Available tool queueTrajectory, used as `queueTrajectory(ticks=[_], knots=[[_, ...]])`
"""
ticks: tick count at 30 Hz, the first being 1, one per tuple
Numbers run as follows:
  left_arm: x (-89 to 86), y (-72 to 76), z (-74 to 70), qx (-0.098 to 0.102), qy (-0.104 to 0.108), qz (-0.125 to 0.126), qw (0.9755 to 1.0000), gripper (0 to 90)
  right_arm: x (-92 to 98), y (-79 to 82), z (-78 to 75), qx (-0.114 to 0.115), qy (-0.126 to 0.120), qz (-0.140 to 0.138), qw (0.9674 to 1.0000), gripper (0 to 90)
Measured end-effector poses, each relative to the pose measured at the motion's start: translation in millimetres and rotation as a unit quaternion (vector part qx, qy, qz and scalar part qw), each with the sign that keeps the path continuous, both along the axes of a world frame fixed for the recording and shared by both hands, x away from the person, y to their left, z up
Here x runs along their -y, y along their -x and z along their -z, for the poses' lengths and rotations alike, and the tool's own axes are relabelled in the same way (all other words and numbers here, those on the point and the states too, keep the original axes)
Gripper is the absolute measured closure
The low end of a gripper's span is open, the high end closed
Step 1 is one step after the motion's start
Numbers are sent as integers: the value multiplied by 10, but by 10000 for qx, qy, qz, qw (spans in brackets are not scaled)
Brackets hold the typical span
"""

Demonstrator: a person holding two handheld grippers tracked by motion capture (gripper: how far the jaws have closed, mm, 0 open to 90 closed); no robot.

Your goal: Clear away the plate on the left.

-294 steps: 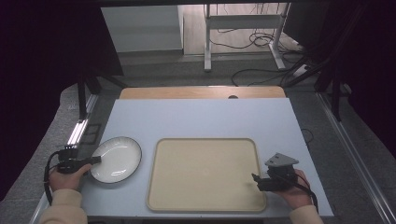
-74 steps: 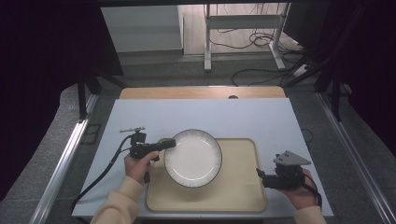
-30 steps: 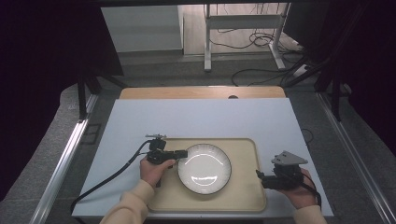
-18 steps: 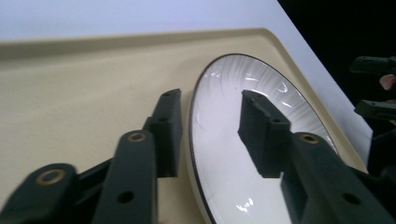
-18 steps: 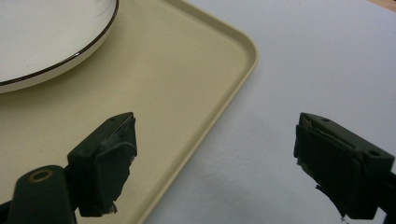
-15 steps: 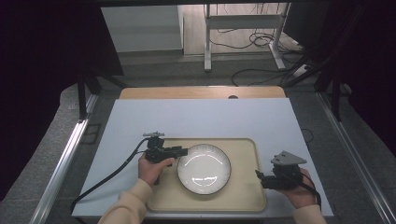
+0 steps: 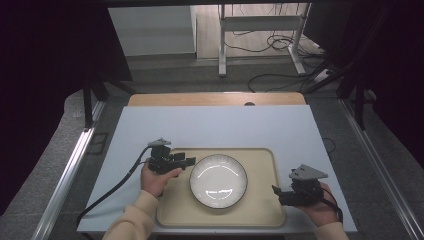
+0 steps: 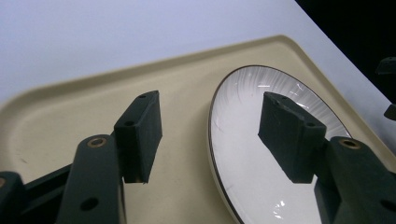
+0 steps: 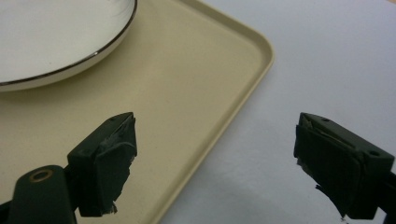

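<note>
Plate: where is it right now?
In the high view the plate lies on the beige tray, about at its middle, with the open left gripper at its left rim and the right gripper off the tray's right edge.

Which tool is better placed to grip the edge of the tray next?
Probably the right tool: it is open, its jaws standing either side of the tray edge. The left tool straddles the plate rim.

Plate (image 7: 218,180) moved onto tray (image 7: 176,215); left gripper (image 7: 190,161) released it.

A pale blue surface (image 7: 210,125) lies under everything, a wooden board (image 7: 215,99) along its far edge. Beyond it, cables (image 7: 272,80) trail across the grey floor (image 7: 165,70) near a metal stand (image 7: 260,25).
</note>
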State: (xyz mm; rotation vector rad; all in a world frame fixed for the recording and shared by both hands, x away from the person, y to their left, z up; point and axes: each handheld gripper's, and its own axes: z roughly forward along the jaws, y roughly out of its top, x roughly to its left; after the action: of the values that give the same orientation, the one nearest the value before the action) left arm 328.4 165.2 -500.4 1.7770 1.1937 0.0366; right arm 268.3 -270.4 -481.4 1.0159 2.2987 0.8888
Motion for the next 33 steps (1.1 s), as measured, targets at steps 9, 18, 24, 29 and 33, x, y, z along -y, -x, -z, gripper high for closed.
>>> queueTrajectory(ticks=[9, 18, 24, 29, 33], knots=[[-71, 266, -165, 393, -272, -15, 9989, 370, 103, 71, -20, 45, -6, 163, 9999, 139], [-210, 455, -194, 442, -547, -83, 9975, 335, 73, 104, -34, 100, 104, 169, 9998, 139], [-379, 606, -166, 427, -624, -207, 9969, 314, 70, 87, -40, 119, 94, 236, 9996, 139], [-476, 739, -115, 383, -736, -312, 9961, 304, 55, 87, -29, 120, 115, 177, 9997, 139], [-538, 849, -84, 393, -822, -390, 9951, 303, 59, 91, -25, 109, 87, 186, 9997, 139]])
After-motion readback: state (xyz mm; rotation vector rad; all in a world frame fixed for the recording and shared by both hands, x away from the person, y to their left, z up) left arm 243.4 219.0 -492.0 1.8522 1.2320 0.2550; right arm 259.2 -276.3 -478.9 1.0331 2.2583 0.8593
